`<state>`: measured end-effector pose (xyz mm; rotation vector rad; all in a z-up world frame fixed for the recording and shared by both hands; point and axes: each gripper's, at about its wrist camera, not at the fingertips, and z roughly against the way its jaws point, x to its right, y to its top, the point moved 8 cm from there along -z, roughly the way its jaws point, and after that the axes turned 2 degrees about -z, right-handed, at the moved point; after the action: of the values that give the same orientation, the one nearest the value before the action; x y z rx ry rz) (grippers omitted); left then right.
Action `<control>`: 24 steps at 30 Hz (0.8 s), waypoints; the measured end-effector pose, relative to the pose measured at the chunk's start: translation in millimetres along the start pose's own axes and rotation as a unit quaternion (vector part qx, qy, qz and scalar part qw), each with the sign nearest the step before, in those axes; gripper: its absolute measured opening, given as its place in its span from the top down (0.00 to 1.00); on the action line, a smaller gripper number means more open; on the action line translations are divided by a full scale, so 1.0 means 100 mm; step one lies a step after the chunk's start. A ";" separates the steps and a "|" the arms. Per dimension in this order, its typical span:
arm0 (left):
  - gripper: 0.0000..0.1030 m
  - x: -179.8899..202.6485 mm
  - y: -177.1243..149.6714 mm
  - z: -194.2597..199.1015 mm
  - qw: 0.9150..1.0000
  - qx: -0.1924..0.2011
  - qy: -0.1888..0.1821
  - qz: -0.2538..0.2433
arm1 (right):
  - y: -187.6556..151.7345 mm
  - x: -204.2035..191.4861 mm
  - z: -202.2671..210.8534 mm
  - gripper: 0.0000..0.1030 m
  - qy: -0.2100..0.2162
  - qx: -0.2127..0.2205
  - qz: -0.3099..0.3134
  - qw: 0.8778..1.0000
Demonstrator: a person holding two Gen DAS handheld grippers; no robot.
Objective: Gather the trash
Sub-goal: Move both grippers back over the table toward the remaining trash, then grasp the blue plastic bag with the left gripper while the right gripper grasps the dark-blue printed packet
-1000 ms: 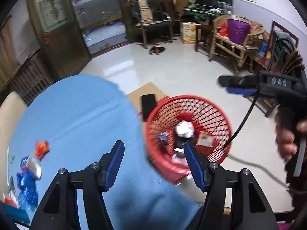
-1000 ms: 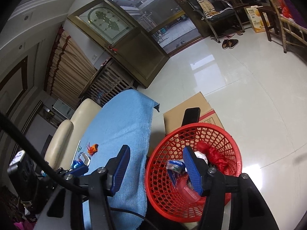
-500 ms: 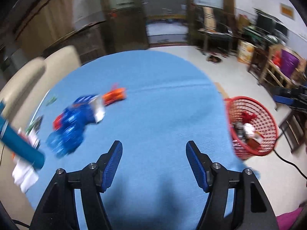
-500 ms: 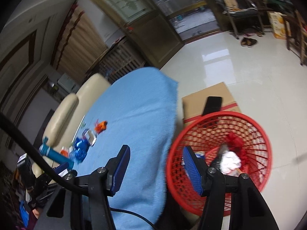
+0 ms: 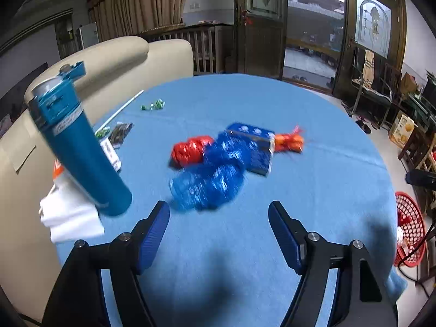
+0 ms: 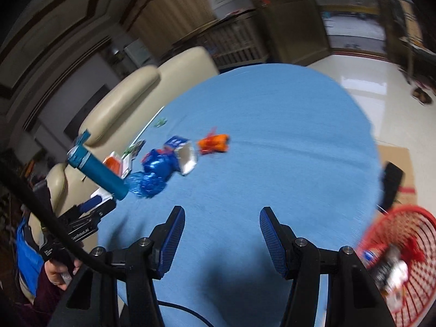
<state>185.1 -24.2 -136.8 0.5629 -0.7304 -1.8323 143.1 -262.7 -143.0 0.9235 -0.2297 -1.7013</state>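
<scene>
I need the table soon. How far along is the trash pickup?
Some is done: the red basket already holds wrappers. Nothing is in hand; the left claw and right claw are both open and empty over the blue tablecloth. Left: the blue wrappers, red wrapper, orange wrapper and smaller scraps.
</scene>
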 end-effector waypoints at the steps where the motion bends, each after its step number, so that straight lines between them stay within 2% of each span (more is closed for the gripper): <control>1: 0.24 -0.02 0.06 -0.06 1.000 0.002 -0.001 -0.001 | 0.06 -0.10 -0.12 0.41 0.005 -0.006 0.006 1.000; 5: 0.21 -0.07 0.22 -0.41 1.000 0.002 -0.014 -0.006 | 0.20 -0.35 -0.42 0.41 0.014 -0.020 0.023 0.999; 9: 0.21 -0.14 0.24 -0.81 0.999 -0.024 -0.029 0.015 | 0.31 -0.54 -0.67 0.41 0.012 -0.030 0.046 0.998; 12: 0.22 -0.12 0.18 -1.04 0.997 -0.044 -0.053 0.033 | 0.42 -0.61 -0.85 0.41 0.011 -0.038 0.058 0.998; 13: 0.25 -0.11 0.16 -1.06 0.997 -0.045 -0.059 0.036 | 0.47 -0.62 -0.89 0.41 0.012 -0.040 0.060 0.997; 15: 0.66 -0.08 0.10 -1.12 0.995 -0.055 -0.079 0.042 | 0.61 -0.69 -1.05 0.41 0.021 -0.044 0.067 0.997; 16: 0.66 -0.07 0.06 -1.12 0.993 -0.058 -0.089 0.043 | 0.66 -0.71 -1.10 0.41 0.025 -0.045 0.070 0.996; 18: 0.72 -0.08 0.03 -1.06 0.995 -0.047 -0.083 0.034 | 0.79 -0.81 -1.27 0.41 0.034 -0.045 0.084 0.995; 24: 0.73 -0.18 -0.14 -0.67 0.996 -0.024 -0.086 0.029 | 1.06 -1.07 -1.88 0.41 0.041 -0.065 0.127 0.989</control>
<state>227.2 -18.2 -193.4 0.3516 -0.8070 -1.8551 354.6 -148.6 -159.1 0.8283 -0.1712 -1.4241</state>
